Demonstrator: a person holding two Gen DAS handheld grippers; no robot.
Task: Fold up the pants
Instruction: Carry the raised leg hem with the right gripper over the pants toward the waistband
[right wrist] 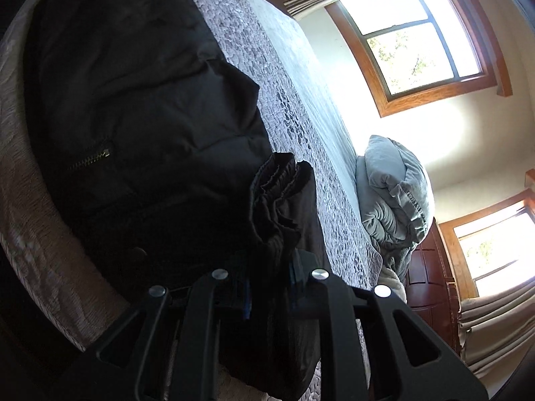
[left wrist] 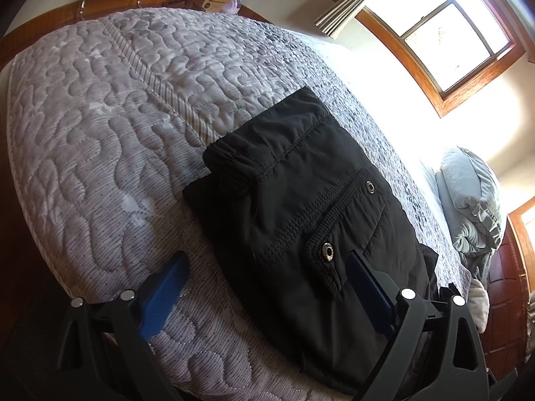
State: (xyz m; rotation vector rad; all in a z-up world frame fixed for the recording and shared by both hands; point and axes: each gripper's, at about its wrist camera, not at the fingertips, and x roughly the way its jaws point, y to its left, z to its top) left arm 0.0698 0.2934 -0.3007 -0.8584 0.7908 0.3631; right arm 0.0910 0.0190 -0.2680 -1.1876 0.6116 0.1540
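Black pants (left wrist: 301,220) are lying folded into a compact bundle on a quilted grey bedspread (left wrist: 110,127), seen from the left gripper (left wrist: 264,287), whose blue-padded jaws are standing wide apart. The left pad is hovering over bare quilt just beside the bundle, while the right pad is sitting over the fabric near a snap-fastened pocket flap; neither pad is pressing on the cloth. The pants are showing heavy topstitched seams, two metal snaps and a gathered elastic edge at the bundle's far-left corner. To the right, in the other wrist view, the right gripper (right wrist: 269,284) is clamping a bunched, pleated edge of the pants (right wrist: 277,200) between nearly closed jaws, the gathered cloth rising straight out from between the pads. Beyond it the rest of the garment is spreading across the bed, dark and shadowed, with a brass zipper visible at left. A grey pillow (right wrist: 394,193) is resting at the bed's far end beneath sunlit wood-framed windows (right wrist: 411,36).
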